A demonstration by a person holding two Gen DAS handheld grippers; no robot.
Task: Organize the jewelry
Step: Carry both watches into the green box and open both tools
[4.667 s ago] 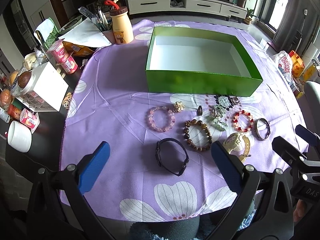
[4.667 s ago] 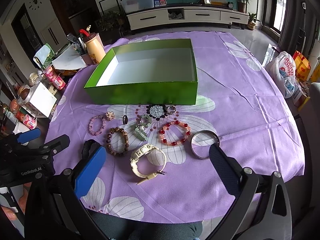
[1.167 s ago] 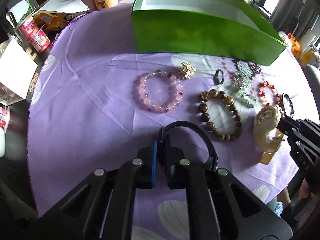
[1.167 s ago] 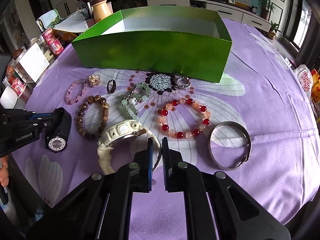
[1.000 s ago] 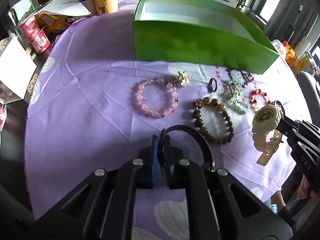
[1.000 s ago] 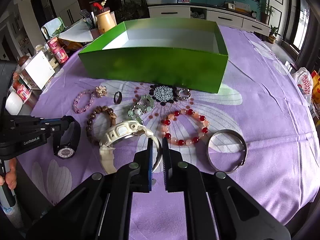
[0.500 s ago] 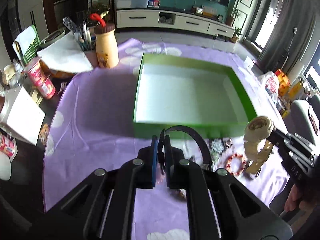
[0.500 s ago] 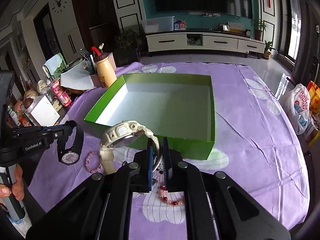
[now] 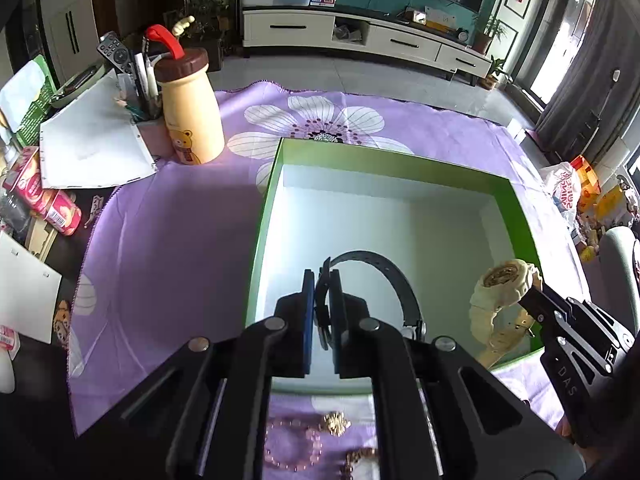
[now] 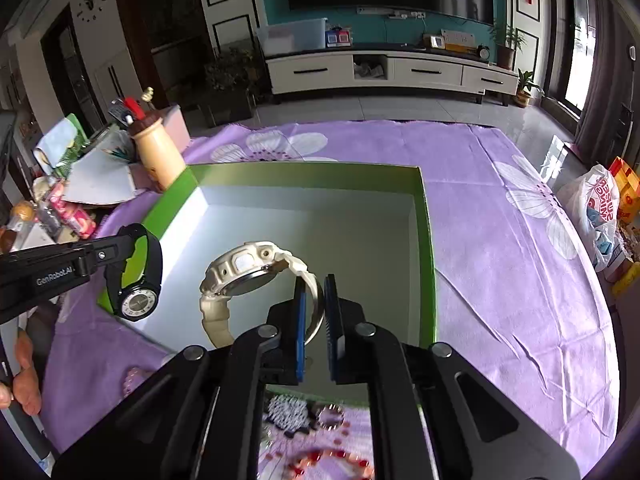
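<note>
The left gripper [image 9: 321, 280] is clamped on the strap of a black watch [image 10: 138, 276], a slim band with a round pale dial ringed by hour marks, hanging dial-down over the near left corner of the green box [image 9: 267, 208]. The right gripper [image 10: 314, 292] is clamped on the strap of a cream watch [image 10: 240, 270], chunky and ribbed, with a squarish face and metal back, held above the box's white floor. The box sits on a purple flowered cloth [image 10: 500, 216] covering the desk. Beaded bracelets [image 9: 294, 446] lie on the cloth in front of the box, blurred. The left gripper's body reads "GenRobot.AI"; the right one's shows "DAS". A white bag [image 10: 596, 208] right of the desk carries red lettering too distorted to read.
</note>
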